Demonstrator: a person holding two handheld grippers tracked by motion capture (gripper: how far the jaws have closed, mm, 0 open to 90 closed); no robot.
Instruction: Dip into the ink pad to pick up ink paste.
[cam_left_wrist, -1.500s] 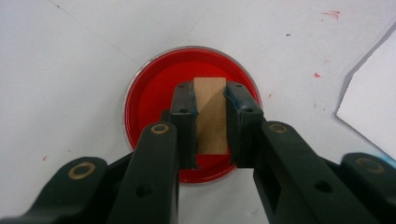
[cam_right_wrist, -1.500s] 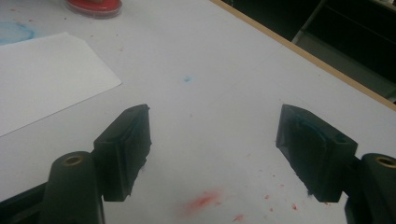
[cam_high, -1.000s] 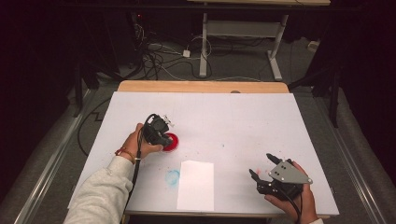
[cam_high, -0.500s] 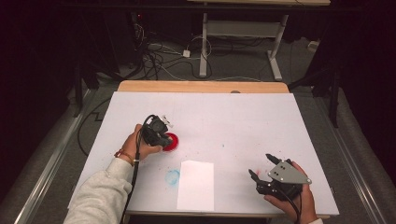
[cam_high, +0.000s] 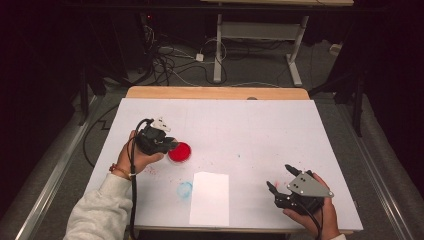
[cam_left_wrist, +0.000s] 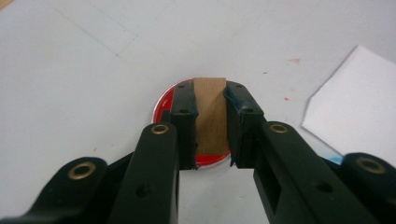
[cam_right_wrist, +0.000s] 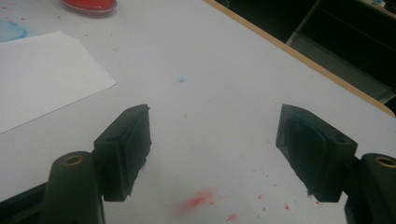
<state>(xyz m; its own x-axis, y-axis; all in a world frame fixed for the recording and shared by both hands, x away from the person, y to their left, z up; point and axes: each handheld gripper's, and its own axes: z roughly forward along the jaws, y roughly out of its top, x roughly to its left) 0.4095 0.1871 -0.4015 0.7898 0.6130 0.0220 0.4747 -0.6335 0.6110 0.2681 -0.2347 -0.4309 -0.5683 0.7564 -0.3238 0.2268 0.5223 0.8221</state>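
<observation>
Stamp work is going on here. Our left gripper (cam_high: 167, 145) is clamped on a small wooden stamp (cam_left_wrist: 210, 114) and has just lifted off the red ink pad (cam_high: 179, 152) — now it hangs right above the pad. We think the stamp is inked, so the white paper (cam_high: 210, 197) near the pad comes next. Our right gripper (cam_high: 281, 179), far from the pad, waits with jaws wide apart — holding nothing.

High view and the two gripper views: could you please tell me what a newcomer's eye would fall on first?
Probably the round red ink pad left of centre on the white table, and the left tool shut on a small wooden block right over it. Next, the white sheet of paper near the front edge, beside a blue smudge, while the right tool waits open at the right.
</observation>
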